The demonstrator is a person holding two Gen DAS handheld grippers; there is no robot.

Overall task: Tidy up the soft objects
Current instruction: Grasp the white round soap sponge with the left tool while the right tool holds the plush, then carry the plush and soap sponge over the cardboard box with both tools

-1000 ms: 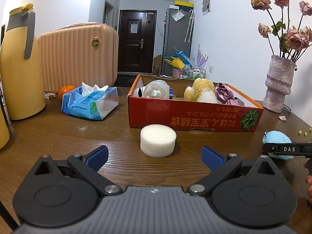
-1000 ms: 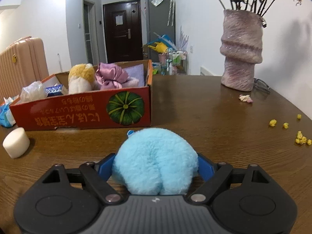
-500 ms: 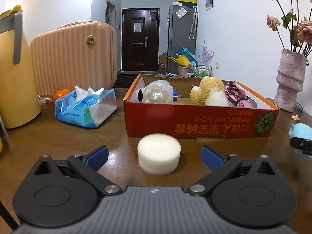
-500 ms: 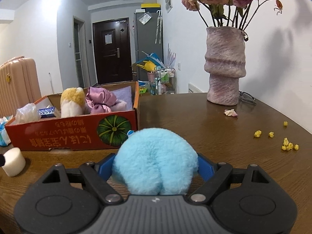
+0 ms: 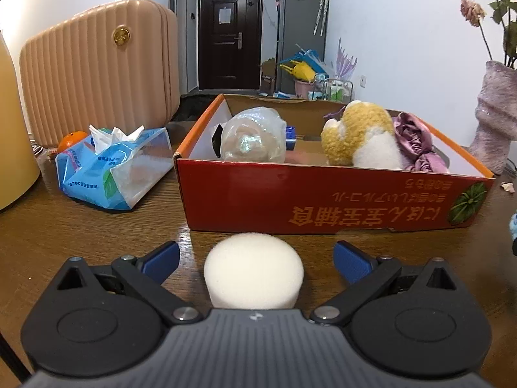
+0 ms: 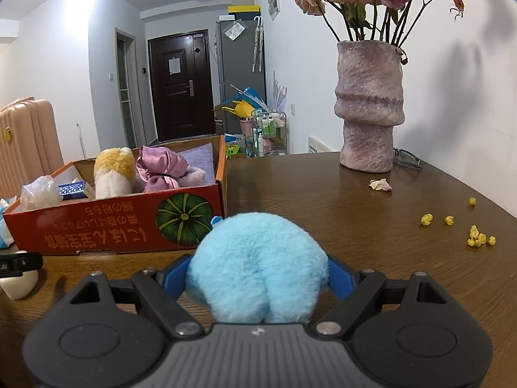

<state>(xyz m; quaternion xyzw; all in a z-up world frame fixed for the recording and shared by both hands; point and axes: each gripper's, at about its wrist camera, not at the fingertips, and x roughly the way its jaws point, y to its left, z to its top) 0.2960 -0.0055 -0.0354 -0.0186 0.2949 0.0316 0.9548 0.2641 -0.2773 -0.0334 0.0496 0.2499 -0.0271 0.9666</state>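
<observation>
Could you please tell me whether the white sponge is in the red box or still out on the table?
Out: the white sponge sits on the table before the red box, between the open left gripper fingers.

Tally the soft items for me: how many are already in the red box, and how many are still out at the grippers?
In the red box: 2 (yellow-white plush, pink satin cloth)
At the grippers: 2 (white sponge, blue pompom)
Total: 4

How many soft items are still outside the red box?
2. The white sponge sits on the table between the open left tongs; the blue pom-pom is gripped in the right tongs.
</observation>
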